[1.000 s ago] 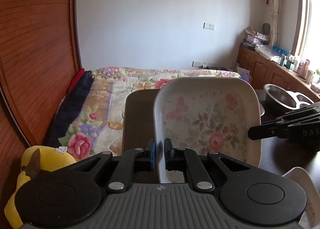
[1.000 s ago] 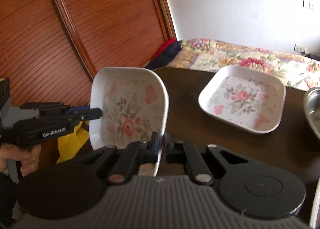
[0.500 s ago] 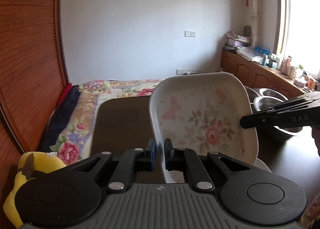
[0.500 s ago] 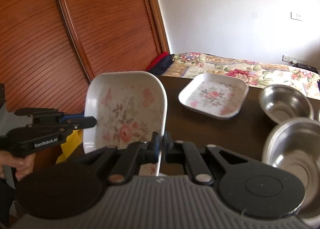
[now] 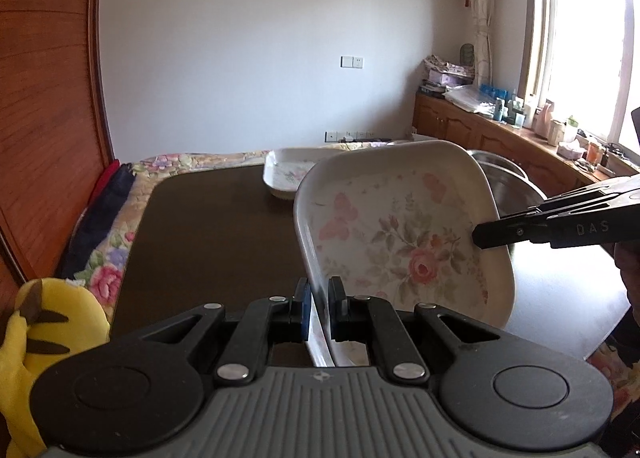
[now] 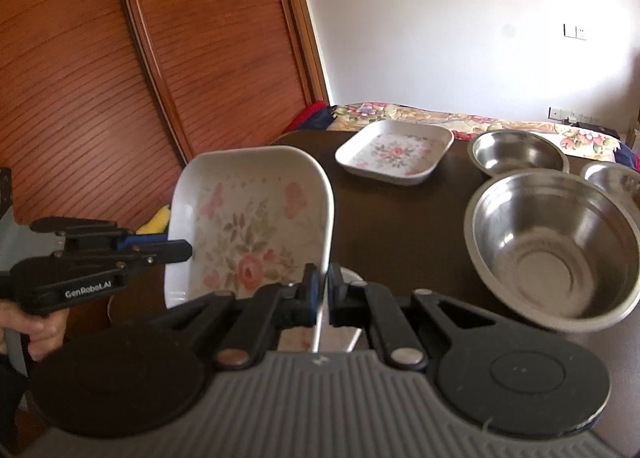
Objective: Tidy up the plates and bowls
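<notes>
White melamine filled my near view: the floral plate (image 6: 256, 226) hung tilted in the air, my right gripper (image 6: 324, 290) clamped on its edge at six o'clock and my left gripper (image 5: 319, 308) clamped on the opposite edge, at nine o'clock in the right view. Past it, at about one o'clock from my right jaws, the matching plate (image 6: 394, 152) lay flat on the dark table (image 6: 404, 214), its flat face up to receive a stack. Steel bowls (image 6: 556, 242) sat at three o'clock, nearer my right hand.
</notes>
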`<state>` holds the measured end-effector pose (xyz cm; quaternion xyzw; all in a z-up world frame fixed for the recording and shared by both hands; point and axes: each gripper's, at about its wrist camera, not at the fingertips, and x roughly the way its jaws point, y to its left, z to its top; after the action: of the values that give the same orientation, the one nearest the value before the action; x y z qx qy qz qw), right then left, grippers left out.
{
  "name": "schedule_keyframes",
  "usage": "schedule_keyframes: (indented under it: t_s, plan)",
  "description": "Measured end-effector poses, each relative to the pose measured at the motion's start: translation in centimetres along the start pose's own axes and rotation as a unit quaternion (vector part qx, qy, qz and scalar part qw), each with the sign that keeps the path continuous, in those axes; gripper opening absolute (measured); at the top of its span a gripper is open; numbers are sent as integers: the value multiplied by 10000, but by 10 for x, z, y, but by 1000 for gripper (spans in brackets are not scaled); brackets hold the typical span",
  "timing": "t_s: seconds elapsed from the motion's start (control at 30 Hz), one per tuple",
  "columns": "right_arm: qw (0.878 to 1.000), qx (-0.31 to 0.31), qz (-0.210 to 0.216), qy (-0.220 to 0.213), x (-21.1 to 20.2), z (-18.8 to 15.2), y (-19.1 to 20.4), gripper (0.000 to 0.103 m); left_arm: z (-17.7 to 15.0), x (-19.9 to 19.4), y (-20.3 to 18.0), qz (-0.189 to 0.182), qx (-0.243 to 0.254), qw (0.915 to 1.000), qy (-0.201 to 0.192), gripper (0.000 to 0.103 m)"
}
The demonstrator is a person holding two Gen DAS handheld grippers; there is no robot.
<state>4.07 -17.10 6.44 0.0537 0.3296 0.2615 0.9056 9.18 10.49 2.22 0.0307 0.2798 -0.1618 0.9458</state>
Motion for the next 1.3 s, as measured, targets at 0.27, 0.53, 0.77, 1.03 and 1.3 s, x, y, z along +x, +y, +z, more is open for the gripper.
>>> schedule_keyframes:
  t_s: [0.27,0.53,0.77,1.03,1.3]
  plan:
    - [9998,159,116,104,3,-17,-8,7,-10,5,-5,-25,-44,9999,110,39]
    - [9995,223,124,187,9,-24,-7,7,-15,12,-4,12,-73,9998,188,39]
    - [9993,260,34,262,17,-28,-5,8,-16,28,-3,69,-135,9994,297,39]
    - [9993,199,-102,310,23,-34,-3,11,-17,40,-2,153,-143,9991,361,39]
    - [9993,150,-162,299,24,-35,-3,14,-19,45,0,199,-108,9990,379,39]
